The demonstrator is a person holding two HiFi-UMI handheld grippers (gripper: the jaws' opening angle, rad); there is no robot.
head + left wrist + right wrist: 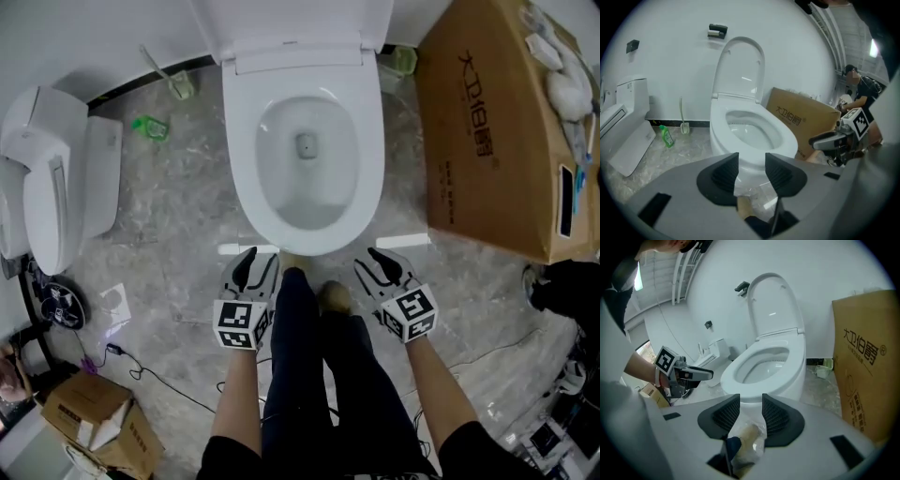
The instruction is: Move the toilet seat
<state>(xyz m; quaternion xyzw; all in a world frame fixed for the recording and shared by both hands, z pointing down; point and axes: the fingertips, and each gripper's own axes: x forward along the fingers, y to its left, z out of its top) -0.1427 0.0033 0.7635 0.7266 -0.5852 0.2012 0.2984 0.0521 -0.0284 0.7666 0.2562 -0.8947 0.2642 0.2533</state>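
Toilet seat: there was one, lying flat on the rim of the one white toilet at the middle of the marbled floor. Its lid stood raised against the white wall.

Two grippers hovered just in front of the bowl's front edge, apart from it and pointing toward it. Each carried one cube with black square markers. The left gripper had its jaws spread, with nothing between them; only the floor and the toe of a shoe showed through the gap. The right gripper also had its jaws parted and gripped nothing.

A second white toilet lay on its side at the left.

Two cardboard boxes were in view:
- The large box stood just right of the toilet and bore four dark Chinese characters that seemed to read 大卫伯爵. A line of smaller print beside them was too small to read.
- The small box sat at the lower left, open, with no legible print.

One green bottle and one toilet brush stood by the wall, left of the toilet.
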